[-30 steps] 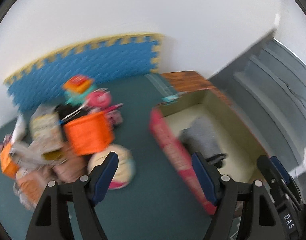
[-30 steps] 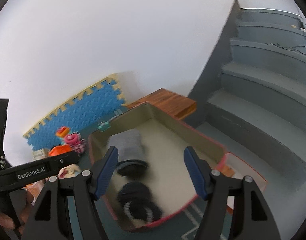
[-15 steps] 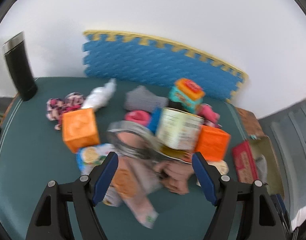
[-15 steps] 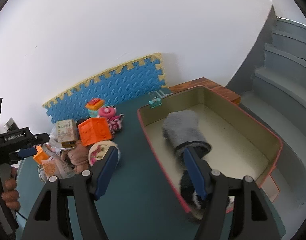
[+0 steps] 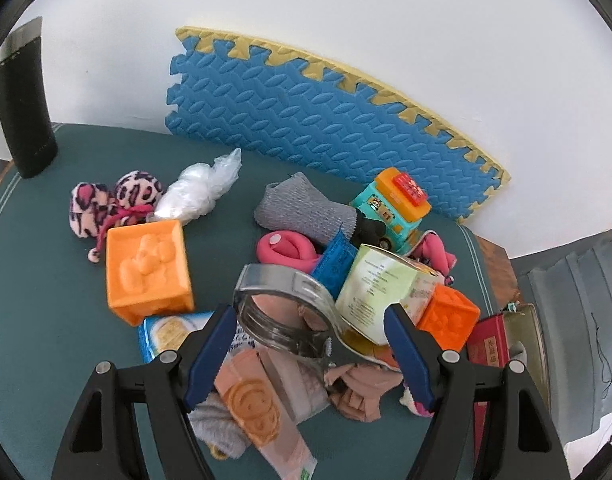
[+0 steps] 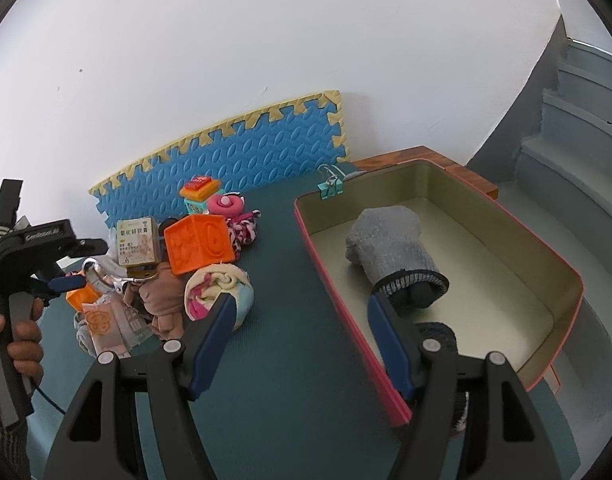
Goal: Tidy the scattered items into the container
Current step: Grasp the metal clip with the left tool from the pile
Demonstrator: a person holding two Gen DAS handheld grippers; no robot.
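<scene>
Grey sock (image 6: pixel 390 244) in box (image 6: pixel 506 224): right view only | both tongs (image 5: pixel 308 350) (image 6: pixel 302 334) wide, empty

Setting: home interior. Evidence: grey stairs (image 6: pixel 578 184), foam play mat (image 5: pixel 306 120) against white wall, toys on green-covered bench (image 6: pixel 290 280).

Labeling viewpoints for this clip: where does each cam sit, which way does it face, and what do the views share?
Left wrist: on the left tool, angled down at the toy pile, its open fingers flanking the glass jar; only the tool shows.
Right wrist: on the right tool, open, facing the mat between pile and red box holding a grey sock; the left hand shows at the left edge.
Shared: blue foam mat, small orange cube, carton.
</scene>
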